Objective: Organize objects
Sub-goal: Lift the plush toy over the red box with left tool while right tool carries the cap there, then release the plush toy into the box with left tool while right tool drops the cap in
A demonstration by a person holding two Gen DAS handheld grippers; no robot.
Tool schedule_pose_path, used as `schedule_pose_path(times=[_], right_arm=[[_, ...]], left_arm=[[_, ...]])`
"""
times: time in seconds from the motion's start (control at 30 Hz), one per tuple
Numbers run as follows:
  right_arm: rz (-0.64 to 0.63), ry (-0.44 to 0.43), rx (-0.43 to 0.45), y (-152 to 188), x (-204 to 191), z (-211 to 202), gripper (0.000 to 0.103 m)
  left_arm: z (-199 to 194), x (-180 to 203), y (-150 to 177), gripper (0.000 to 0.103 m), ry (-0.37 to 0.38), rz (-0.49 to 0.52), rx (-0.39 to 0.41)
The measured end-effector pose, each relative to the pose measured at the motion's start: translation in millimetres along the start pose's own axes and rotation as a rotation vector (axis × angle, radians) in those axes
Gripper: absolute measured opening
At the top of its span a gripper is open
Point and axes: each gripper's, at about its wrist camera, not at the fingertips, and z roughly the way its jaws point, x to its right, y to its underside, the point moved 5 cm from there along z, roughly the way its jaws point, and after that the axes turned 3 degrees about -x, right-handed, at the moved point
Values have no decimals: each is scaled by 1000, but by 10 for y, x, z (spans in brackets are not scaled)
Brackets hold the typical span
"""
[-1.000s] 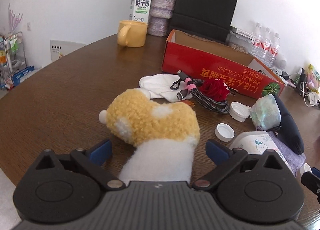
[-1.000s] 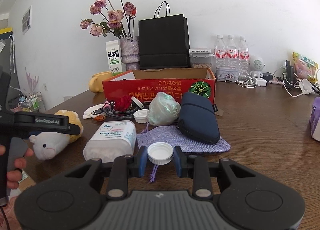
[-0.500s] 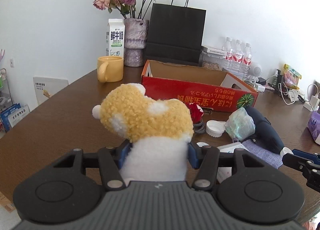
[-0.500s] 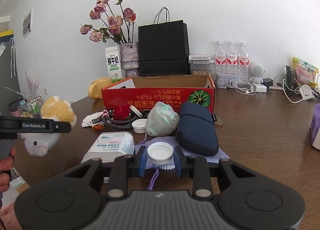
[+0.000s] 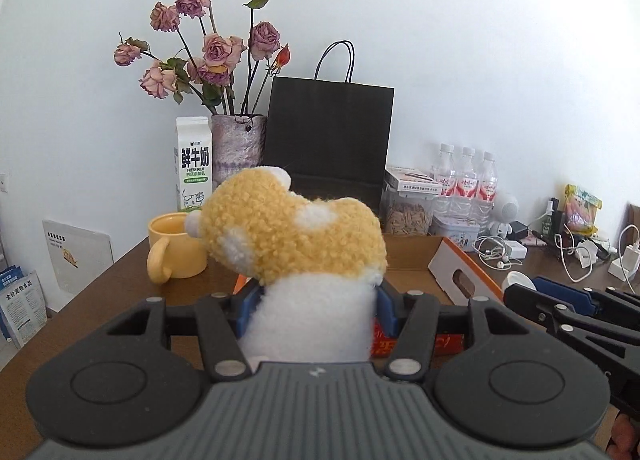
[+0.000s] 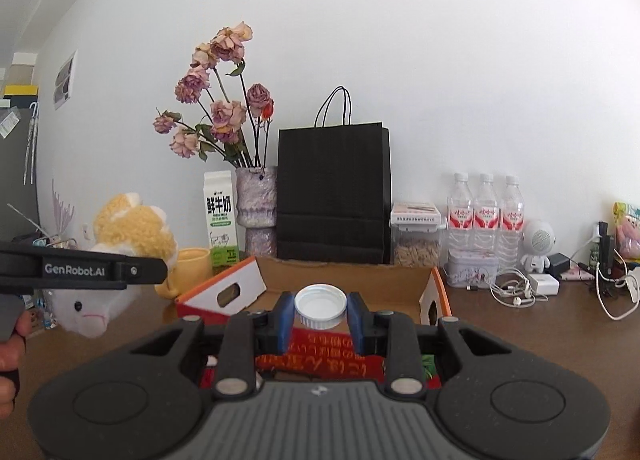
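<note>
We seem to be in a home, in a lived-in room with a plain white wall. A brown wooden bench (image 6: 520, 340) carries everyday household clutter: a vase of dried roses (image 5: 239, 140), a fresh-milk carton (image 5: 193, 168), a yellow mug (image 5: 176, 248), a black paper shopping bag (image 6: 334, 196), three bottled waters (image 6: 486, 216), a clear tub of seeds or nuts (image 5: 408, 212), and a tangle of chargers and earphone cables (image 6: 516, 288). An open red cardboard box (image 6: 352, 280) sits in the middle.
</note>
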Motion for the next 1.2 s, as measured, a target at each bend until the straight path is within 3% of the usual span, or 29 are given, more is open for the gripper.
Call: schedule_pose_path(times=[0.37,0.7,0.9,1.0,1.03,1.07,1.1,1.13,1.17,1.2], right_arm=[[4,12,-27,-358,99,896,27],[27,24,-151,-133,277,1562,27],[24,35,-221,19,313,1720,27],[19,58,-231,45,326,1730,28],[18,73,-240,53,335,1737,39],[22,109,-246,61,365,1743,56],[28,145,-250,66,403,1745,66],[40,174,-253,70,452,1741,87],[59,171,-257,75,499,1739,102],[75,159,-259,78,527,1735,102]], left_arm=[[743,87,-297,57,-29,-28,-31],[1591,-44,-220,57,-78,-106,-114],[1799,3,-109,58,-60,-64,-154],[1820,34,-65,66,-34,-47,-171],[1822,47,-53,80,-25,-41,-178],[1815,31,-45,89,-65,-42,-172],[1808,1,-42,97,-115,-44,-162],[1804,-35,-44,103,-156,-51,-151],[1795,-67,-52,103,-165,-62,-142],[1792,-89,-60,103,-144,-74,-149]])
